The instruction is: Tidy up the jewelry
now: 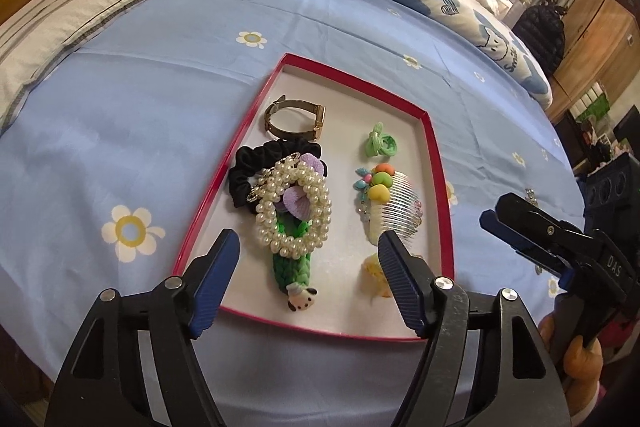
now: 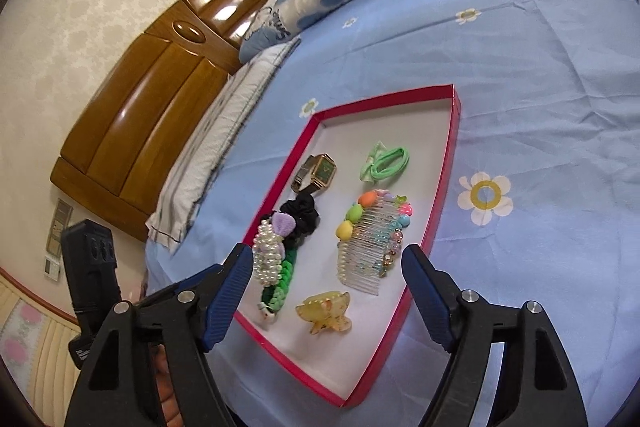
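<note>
Hovering over the red tray (image 1: 436, 163) on the bed (image 1: 160, 115), the left claw (image 1: 308, 263) and right claw (image 2: 328, 267) both gape wide with nothing between their pads. All the jewelry lies inside the tray: watch (image 1: 296, 121) at its far end, black scrunchie (image 1: 252, 171) and pearl bracelet (image 1: 296, 211) piled along its left side over a green braid (image 1: 294, 267), green tie (image 1: 382, 143) and comb (image 1: 394, 203) along its right, yellow clip (image 2: 325, 311) at its near end. The sorting looks nearly finished. Any tidying is best begun with the tangled pile: pinch the bracelet by one edge, lift straight, and avoid dragging the scrunchie.
</note>
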Demonstrator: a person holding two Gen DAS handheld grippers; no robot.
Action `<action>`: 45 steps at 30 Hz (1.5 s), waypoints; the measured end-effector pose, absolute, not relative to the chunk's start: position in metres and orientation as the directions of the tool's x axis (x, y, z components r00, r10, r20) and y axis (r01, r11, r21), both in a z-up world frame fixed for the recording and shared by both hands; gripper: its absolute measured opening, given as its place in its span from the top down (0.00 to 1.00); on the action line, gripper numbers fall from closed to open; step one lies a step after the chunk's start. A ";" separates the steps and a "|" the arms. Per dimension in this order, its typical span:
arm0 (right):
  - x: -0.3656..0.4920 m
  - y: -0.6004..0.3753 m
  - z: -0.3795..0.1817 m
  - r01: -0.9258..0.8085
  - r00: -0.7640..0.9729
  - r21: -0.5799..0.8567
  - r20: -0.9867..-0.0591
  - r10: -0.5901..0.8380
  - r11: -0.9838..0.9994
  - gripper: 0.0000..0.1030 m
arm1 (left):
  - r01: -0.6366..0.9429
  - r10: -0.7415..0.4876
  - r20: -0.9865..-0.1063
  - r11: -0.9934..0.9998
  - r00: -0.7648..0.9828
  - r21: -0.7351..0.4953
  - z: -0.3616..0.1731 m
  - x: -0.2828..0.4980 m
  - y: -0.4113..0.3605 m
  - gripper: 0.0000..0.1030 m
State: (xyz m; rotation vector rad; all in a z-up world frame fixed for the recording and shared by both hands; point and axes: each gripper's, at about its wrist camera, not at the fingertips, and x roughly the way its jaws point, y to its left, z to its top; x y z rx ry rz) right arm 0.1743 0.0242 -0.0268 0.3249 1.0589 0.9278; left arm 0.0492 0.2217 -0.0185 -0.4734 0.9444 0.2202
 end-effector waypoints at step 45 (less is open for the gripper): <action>0.080 0.000 0.052 -0.692 0.486 0.159 -0.618 0.617 0.704 0.00 | -0.426 0.237 -0.741 0.902 0.629 -0.072 0.039 -0.026 0.192 0.00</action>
